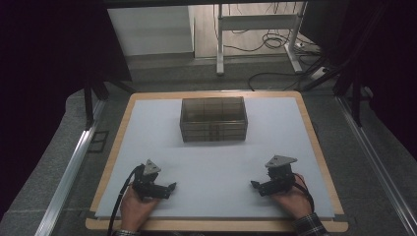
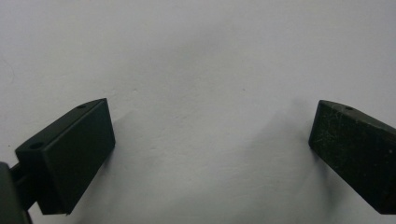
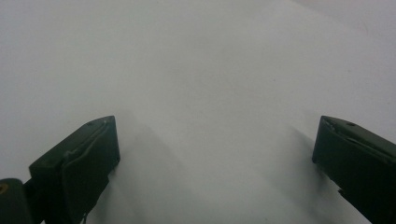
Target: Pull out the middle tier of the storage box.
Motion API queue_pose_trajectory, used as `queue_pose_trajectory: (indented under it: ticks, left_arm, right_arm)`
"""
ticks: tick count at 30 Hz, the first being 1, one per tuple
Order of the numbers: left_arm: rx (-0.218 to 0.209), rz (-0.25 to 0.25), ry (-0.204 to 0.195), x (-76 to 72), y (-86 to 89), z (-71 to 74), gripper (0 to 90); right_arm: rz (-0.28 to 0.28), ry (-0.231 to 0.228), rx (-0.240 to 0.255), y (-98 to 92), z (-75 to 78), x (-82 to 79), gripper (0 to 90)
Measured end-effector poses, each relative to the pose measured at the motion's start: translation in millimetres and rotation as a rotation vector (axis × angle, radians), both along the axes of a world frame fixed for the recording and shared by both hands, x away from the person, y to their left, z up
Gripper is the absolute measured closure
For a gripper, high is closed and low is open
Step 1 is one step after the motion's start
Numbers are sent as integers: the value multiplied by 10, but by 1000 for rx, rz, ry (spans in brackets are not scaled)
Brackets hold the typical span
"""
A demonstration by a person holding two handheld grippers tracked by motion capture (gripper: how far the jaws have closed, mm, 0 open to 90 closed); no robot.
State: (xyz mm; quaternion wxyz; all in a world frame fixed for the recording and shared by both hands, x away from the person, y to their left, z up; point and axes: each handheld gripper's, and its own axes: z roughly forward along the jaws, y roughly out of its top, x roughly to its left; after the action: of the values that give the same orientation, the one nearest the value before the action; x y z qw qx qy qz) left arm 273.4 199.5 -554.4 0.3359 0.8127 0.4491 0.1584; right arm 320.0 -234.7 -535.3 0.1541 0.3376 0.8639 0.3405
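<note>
One clear box (image 1: 213,119) stands on one white sheet (image 1: 211,162) covering one table (image 1: 124,120). Two grippers sit nearer the person than the box: left gripper (image 1: 171,186), right gripper (image 1: 254,185). Two hands hold them.

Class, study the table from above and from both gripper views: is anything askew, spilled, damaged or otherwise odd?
Nothing stands out. The clear box sits square on the white mat, and the left gripper and right gripper rest open on it, holding nothing.

Both hands are resting low at the near edge, left hand (image 1: 134,205) gripping the left gripper (image 1: 171,187), right hand (image 1: 291,200) holding the right gripper (image 1: 254,185), tips pointing inward at each other, jaws on both spread wide apart
</note>
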Motion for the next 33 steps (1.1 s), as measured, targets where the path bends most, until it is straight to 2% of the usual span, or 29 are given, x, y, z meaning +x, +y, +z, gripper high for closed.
queue_pose_trajectory:
  ticks: [14,19,25,33]
  left_arm:
    - [-1,0,1,2,0,0,0]
    - [0,0,1,2,1,0,0]
    - [-1,0,1,1,1,0,0]
    - [-1,0,1,1,1,0,0]
  right_arm:
    - [-4,6,-16,-16,49,-11,62]
    - [-3,-7,-20,-4,94,-18,68]
    - [23,-28,-37,43,140,-18,75]
    - [66,-43,-53,118,190,-25,141]
